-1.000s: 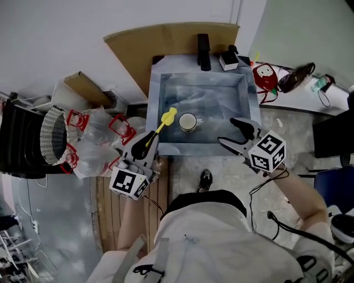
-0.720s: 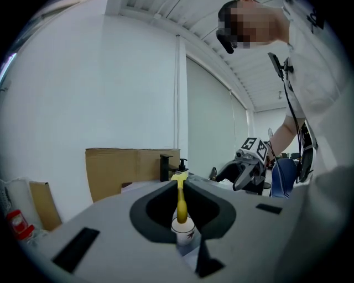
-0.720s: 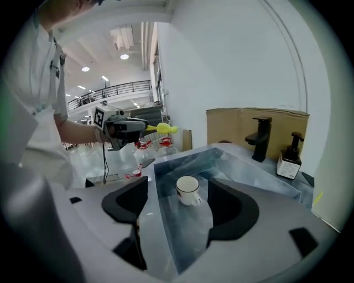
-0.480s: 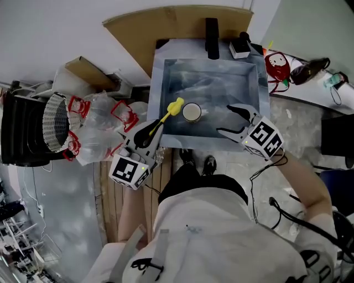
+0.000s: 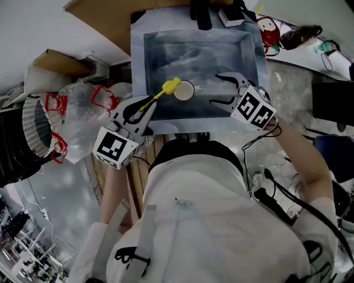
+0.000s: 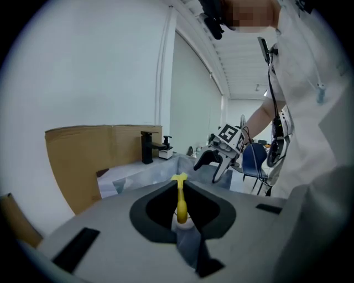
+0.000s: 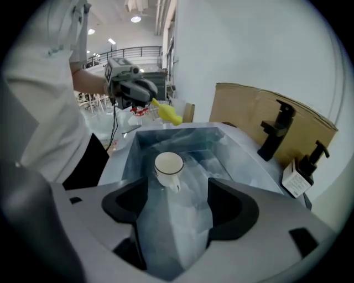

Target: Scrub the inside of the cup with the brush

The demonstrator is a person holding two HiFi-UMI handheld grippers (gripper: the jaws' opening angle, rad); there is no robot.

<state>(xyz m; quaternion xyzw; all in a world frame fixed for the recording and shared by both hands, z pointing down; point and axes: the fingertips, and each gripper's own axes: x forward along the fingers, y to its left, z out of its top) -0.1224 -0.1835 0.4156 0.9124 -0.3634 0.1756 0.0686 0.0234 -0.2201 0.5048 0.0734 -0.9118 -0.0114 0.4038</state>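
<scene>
Open and empty, the right hand-held gripper (image 5: 218,89) had neared the cup (image 5: 183,90); the left hand-held gripper (image 5: 141,108) clamped the brush (image 5: 164,90) over the sink (image 5: 166,44), cardboard (image 5: 105,16) behind.

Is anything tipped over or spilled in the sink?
No, nothing stands out. The cup stands upright in the sink, and I can see no spill. The left gripper holds the yellow brush, and the right gripper is open, not touching the cup.

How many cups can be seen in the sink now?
1. The white cup stands upright in the sink, toward its near side; the yellow brush is held close by. No other cup shows.
</scene>
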